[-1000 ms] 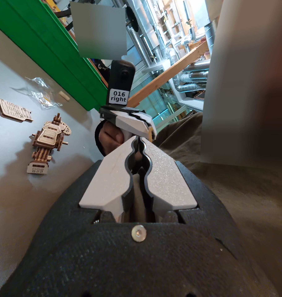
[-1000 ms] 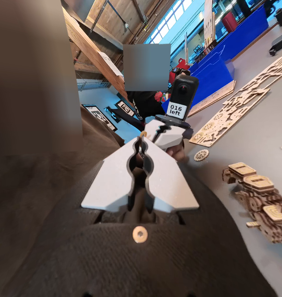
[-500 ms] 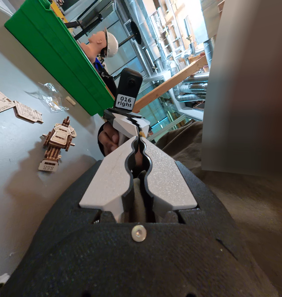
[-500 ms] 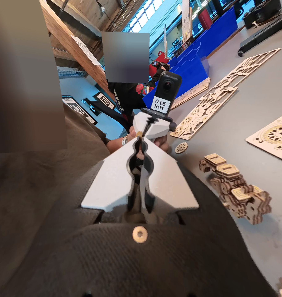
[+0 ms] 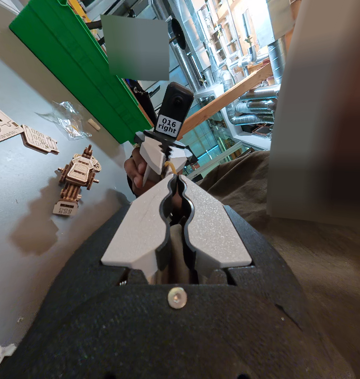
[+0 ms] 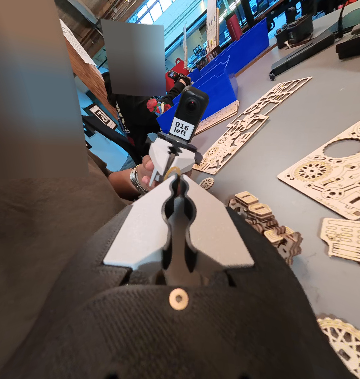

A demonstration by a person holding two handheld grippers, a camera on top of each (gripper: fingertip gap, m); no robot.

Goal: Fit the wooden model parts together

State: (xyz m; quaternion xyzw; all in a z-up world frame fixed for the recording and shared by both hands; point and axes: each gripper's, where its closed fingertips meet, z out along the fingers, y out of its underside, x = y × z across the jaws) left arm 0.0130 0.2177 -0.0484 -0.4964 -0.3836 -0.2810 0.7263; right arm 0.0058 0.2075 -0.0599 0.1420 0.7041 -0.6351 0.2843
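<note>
My two grippers face each other tip to tip above the table's near edge. My left gripper [image 5: 176, 178] is shut, with a thin yellow elastic band [image 5: 171, 166] coming out of its tips. My right gripper [image 6: 178, 178] is shut on the same band [image 6: 172, 171], which loops across to the other gripper's tips. The right gripper also shows in the left wrist view [image 5: 164, 164], and the left gripper in the right wrist view [image 6: 169, 164]. The part-built wooden model [image 5: 76, 176] lies on the grey table; it also shows in the right wrist view [image 6: 265, 223].
Punched wooden part sheets [image 6: 331, 180] [image 6: 249, 127] and a small loose gear [image 6: 206, 183] lie on the table. A green crate [image 5: 72, 61], clear plastic wrap [image 5: 68, 121] and a small part sheet [image 5: 39, 139] are to the left. Blue bins [image 6: 216, 92] and a person stand behind. Less than 4 cm separates the two grippers' tips.
Both grippers have stayed shut and tip to tip while tilting, so more of the table shows. The yellow band's loop now shows plainly between the tips.
</note>
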